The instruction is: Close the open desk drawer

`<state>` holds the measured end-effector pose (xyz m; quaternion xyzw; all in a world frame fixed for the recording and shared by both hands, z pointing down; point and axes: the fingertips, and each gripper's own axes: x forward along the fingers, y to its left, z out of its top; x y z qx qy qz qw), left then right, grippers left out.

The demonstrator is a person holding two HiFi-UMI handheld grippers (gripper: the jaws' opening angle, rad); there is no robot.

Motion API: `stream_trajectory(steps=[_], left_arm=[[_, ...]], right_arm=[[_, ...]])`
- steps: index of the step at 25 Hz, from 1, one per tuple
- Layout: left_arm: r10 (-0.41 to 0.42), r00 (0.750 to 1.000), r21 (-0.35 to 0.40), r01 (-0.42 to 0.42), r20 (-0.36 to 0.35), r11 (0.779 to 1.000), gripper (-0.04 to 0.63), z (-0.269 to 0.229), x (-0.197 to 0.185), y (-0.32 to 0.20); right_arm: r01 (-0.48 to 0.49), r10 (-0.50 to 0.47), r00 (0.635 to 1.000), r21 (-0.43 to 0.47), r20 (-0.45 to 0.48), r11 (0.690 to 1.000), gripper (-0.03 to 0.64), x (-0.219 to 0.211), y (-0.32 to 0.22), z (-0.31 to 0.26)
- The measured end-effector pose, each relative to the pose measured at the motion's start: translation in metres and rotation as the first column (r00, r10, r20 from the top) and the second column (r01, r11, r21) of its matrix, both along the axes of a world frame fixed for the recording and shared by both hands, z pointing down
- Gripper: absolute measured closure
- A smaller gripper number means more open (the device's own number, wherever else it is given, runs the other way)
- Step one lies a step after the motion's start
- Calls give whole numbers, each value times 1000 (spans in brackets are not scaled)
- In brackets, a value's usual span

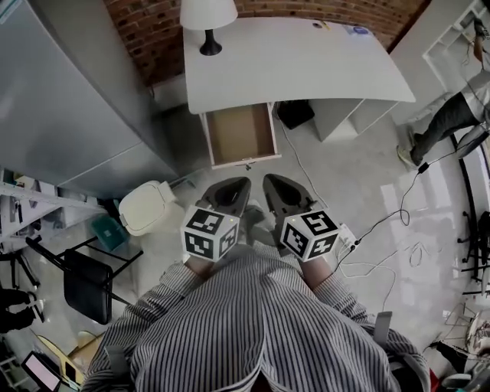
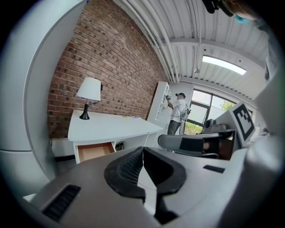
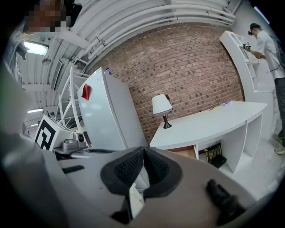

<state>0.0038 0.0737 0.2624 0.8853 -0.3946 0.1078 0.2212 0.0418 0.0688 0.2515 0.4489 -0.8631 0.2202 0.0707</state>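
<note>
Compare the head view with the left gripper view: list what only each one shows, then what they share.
Only the head view: a white bin, a black chair and loose cables on the floor, and a look from above into the open drawer, its wooden bottom bare.
Only the left gripper view: the ceiling light and the window.
Both: the white desk, the lamp, the open drawer, the brick wall and the left hand-held gripper, jaws together.

Head view looks steeply down; both gripper views face the shared desk (image 2: 111, 127) from well back
</note>
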Motion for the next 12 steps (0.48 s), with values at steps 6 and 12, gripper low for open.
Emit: stream_trajectory(steps=[6, 12], left_arm=[[-71, 997, -16, 71, 1, 997, 583, 8, -5, -30], [-110, 994, -22, 110, 2, 994, 583, 10, -2, -73]], right_arm=[[46, -46, 999, -16, -8, 999, 600, 1, -27, 7], [76, -76, 997, -24, 10, 997, 600, 7, -73, 7]])
